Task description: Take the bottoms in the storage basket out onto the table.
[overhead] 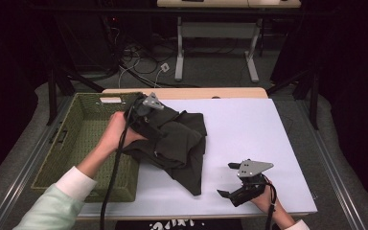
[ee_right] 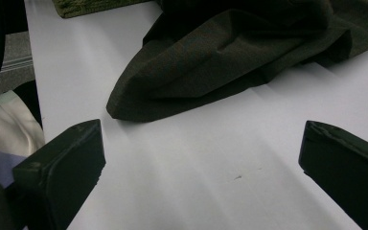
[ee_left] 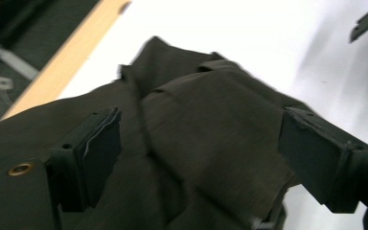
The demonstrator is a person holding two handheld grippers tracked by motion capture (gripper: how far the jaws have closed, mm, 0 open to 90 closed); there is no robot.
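A dark olive garment lies crumpled on the white sheet, its left part draped over the right rim of a green woven basket. My left gripper hovers on top of the garment by the basket's rim. In the left gripper view its jaws stand wide apart over the folds of the garment, and the pads do not press on it. My right gripper rests near the front right of the sheet, open, with bare sheet between its fingers. The garment's lower corner lies ahead of it.
The basket sits at the table's left. A wooden table edge runs behind the sheet. Beyond it stand a desk frame and floor cables. The right half of the sheet is bare. A sleeve shows at the left.
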